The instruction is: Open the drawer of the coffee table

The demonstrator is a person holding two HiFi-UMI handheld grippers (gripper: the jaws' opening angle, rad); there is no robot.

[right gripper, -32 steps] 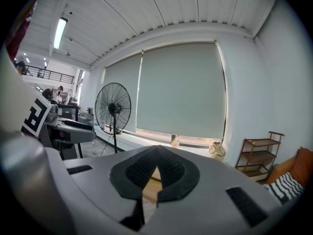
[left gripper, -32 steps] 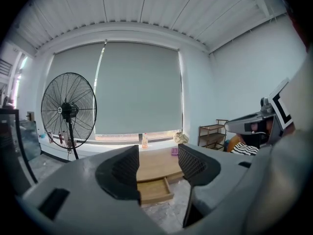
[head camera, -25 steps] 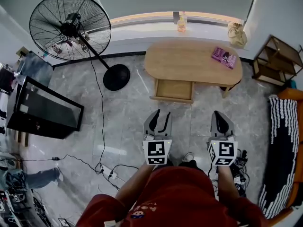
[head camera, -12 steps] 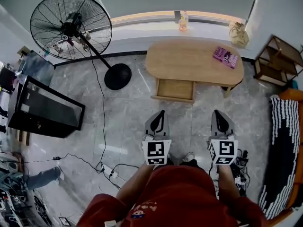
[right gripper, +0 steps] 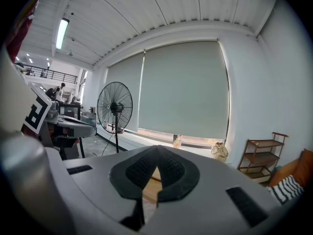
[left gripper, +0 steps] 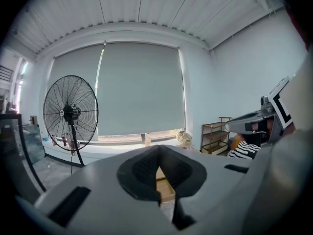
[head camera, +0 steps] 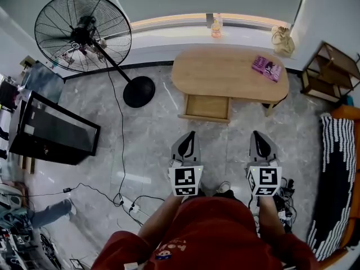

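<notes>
I am holding the grey left gripper (head camera: 190, 142) and grey right gripper (head camera: 260, 142) with jaws pressed together, empty, well short of the oval light-wood coffee table (head camera: 225, 72). Its shallow wooden drawer (head camera: 207, 107) is already standing pulled out. Any further pull, I judge, is calling for a straight, square draw. Grey marble floor (head camera: 157, 145) is lying open ahead, and the round black fan base (head camera: 139, 91) is sitting leftward.

You're facing the coffee table (head camera: 219, 72) — drawer (head camera: 206, 106) jutting out near, book (head camera: 266, 68) lying on its right, fan (head camera: 82, 31) standing left.
</notes>
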